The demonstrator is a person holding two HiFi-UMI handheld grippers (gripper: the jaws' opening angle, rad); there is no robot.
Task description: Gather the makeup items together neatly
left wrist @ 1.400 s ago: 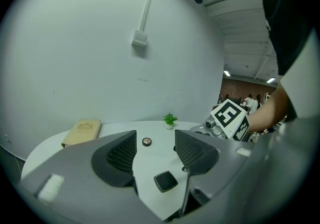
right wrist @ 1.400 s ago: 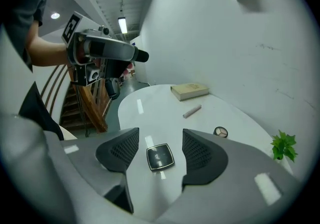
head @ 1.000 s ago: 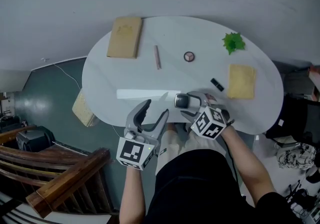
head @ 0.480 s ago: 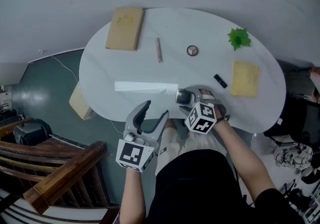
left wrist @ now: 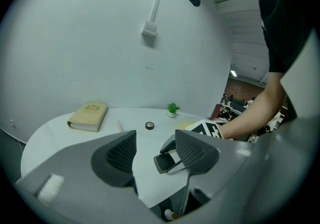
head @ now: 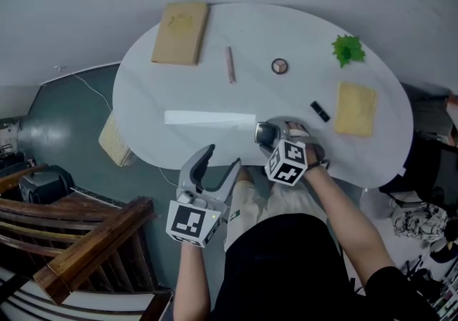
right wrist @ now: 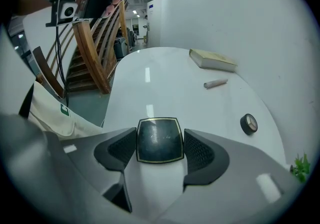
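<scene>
A square black compact with a gold rim [head: 262, 132] sits between the jaws of my right gripper [head: 268, 135], low over the near edge of the white table [head: 207, 91]. In the right gripper view the compact [right wrist: 160, 135] fills the gap and both pads press its sides. Farther out on the table lie a pink pencil [head: 230, 64], a small round compact [head: 279, 66] and a small black stick [head: 320, 111]. My left gripper [head: 222, 159] hangs open and holds nothing, off the table's near edge.
A tan book [head: 179, 33] lies at the far left of the table, a tan pad [head: 356, 108] at the right, and a small green plant [head: 348, 49] behind it. A wooden stair rail [head: 93, 255] stands to my lower left.
The right gripper has turned slightly with the compact still in it and stays by the near edge. The left gripper has not moved. The head view has shifted a little.
</scene>
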